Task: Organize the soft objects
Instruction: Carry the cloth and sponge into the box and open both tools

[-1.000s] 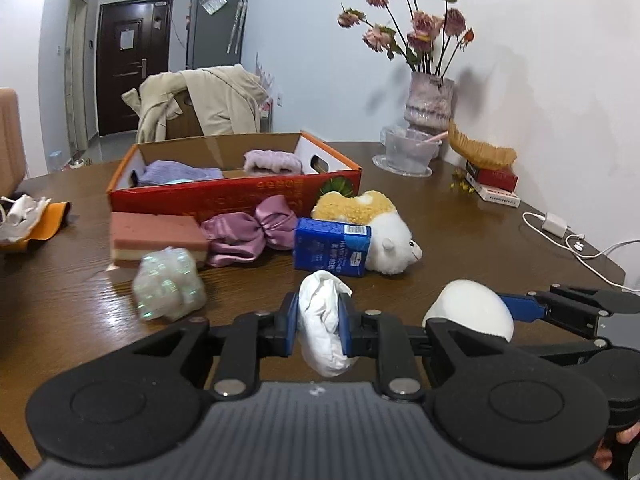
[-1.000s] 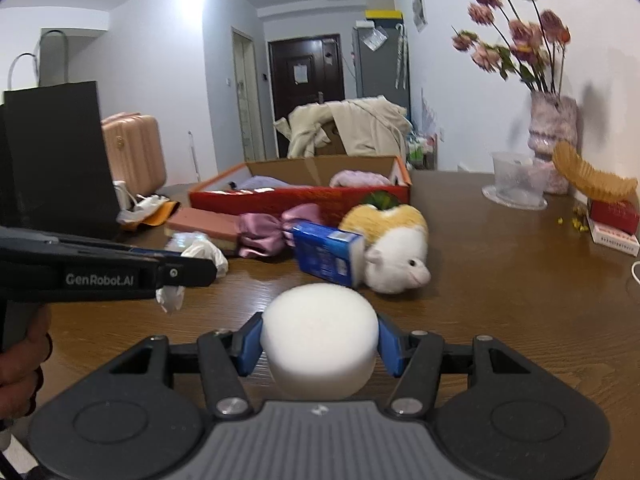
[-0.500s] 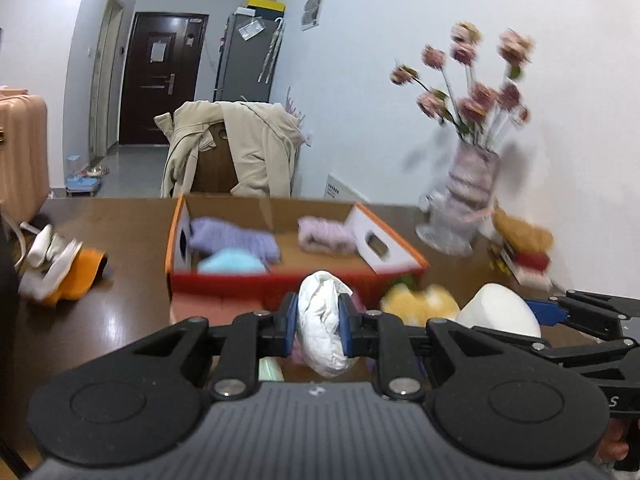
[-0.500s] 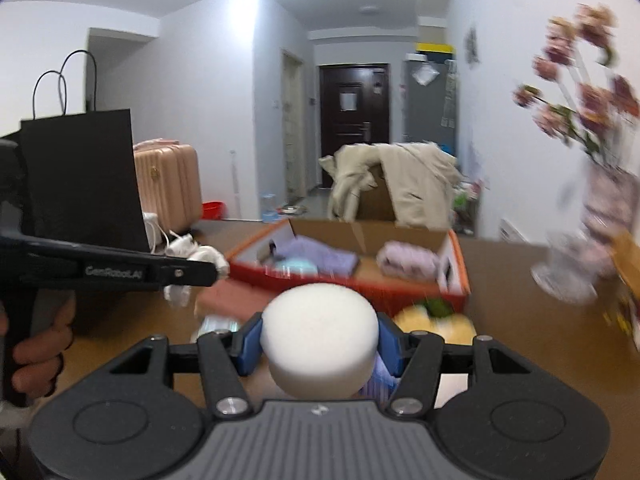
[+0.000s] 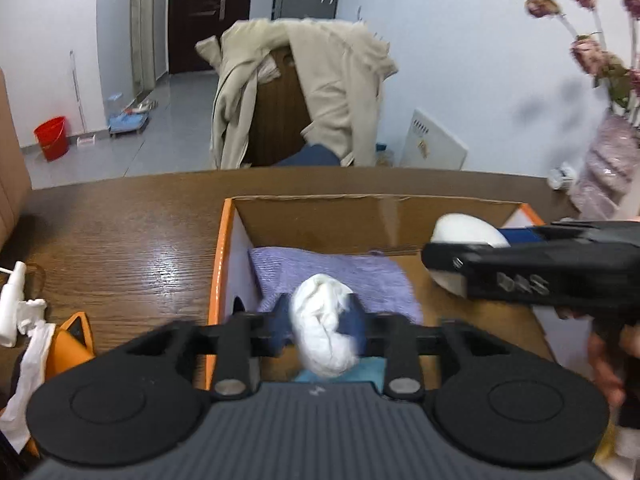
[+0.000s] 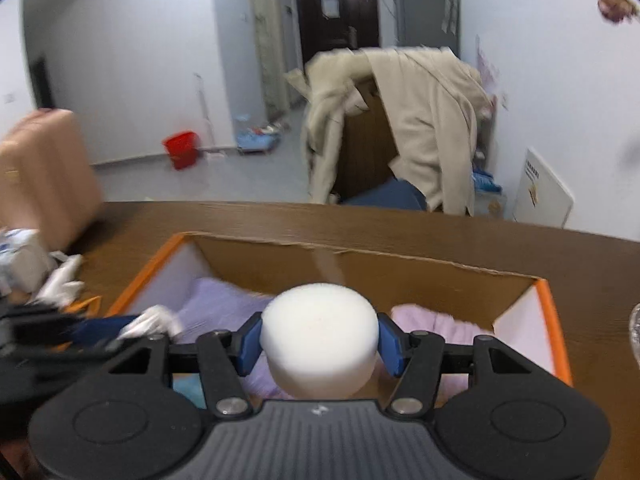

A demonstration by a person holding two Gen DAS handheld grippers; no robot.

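Observation:
My left gripper (image 5: 322,326) is shut on a crumpled white cloth ball (image 5: 324,332) and holds it over the left part of the orange-edged cardboard box (image 5: 218,272). My right gripper (image 6: 320,344) is shut on a round white sponge (image 6: 320,340) and holds it over the middle of the same box (image 6: 554,320). The sponge also shows in the left wrist view (image 5: 464,232), and the cloth ball in the right wrist view (image 6: 154,320). Inside the box lie a purple cloth (image 5: 332,272), a pink cloth (image 6: 440,324) and a light blue item (image 5: 336,376).
The box stands on a brown wooden table (image 5: 120,232). A chair draped with a beige coat (image 5: 312,92) stands behind the table. A vase of dried flowers (image 5: 604,176) is at the right. White and orange items (image 5: 36,328) lie at the left edge.
Both grippers have risen from the table front and moved forward over the box, each still holding its object. The loose items in front of the box have dropped out of view.

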